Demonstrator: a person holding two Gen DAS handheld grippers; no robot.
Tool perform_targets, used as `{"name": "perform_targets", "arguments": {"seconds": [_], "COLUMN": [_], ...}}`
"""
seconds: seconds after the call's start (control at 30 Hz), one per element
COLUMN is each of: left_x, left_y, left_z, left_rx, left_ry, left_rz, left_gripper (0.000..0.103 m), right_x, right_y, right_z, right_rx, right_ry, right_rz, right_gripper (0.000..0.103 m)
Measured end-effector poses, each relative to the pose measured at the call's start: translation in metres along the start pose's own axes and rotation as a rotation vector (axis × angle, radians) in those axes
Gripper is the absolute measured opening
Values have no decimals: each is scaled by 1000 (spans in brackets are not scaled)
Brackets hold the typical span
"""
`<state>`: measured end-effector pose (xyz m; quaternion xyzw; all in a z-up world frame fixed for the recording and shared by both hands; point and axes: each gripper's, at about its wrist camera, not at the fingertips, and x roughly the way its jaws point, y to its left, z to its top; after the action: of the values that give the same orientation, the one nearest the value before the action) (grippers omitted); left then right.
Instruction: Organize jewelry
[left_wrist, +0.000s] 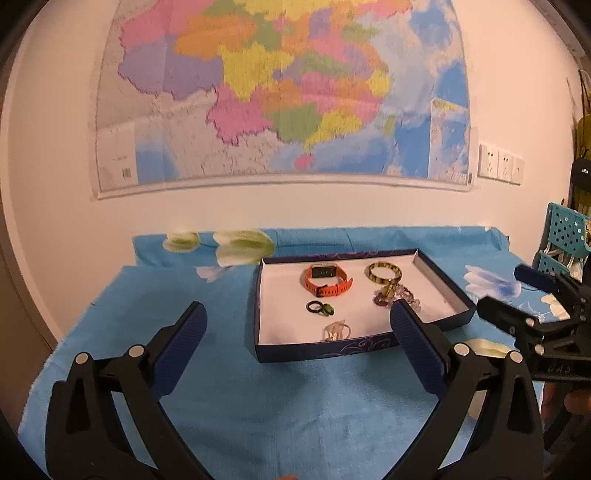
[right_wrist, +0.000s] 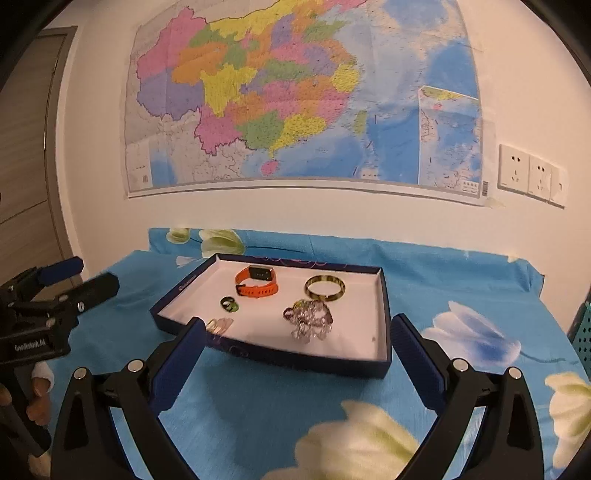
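Both the left gripper and the right gripper hover before the tray, fingers spread and empty. Inside the tray lie the orange watch, bangle, rings and beaded bracelet.

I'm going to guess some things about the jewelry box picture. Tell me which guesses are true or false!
1. The orange watch lies inside the tray. True.
2. The left gripper holds the bangle. False: it is open and holds nothing.
3. The tablecloth is red. False: it is blue with flowers.
4. A map hangs on the wall. True.
5. The right gripper is open. True.
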<state>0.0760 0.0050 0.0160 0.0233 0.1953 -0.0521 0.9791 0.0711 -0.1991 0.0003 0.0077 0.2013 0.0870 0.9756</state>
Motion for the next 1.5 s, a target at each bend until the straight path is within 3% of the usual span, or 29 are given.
{"name": "perform_targets", "arguments": {"seconds": [0.5,1.5], "left_x": [-31,-77], "left_y": [-8,-11], "left_z": [-7,-12], "left_rx": [-2,-7], "left_ry": [-22,-104], "left_rz": [30,55], "left_gripper": [98,98], "right_x": [-38,-71], "right_y": [8,16], "right_z": [-15,-17], "right_rx": [4,-12], "right_ry": [-44,-107], "right_rz": [-14,-6], "right_gripper": [96,96]}}
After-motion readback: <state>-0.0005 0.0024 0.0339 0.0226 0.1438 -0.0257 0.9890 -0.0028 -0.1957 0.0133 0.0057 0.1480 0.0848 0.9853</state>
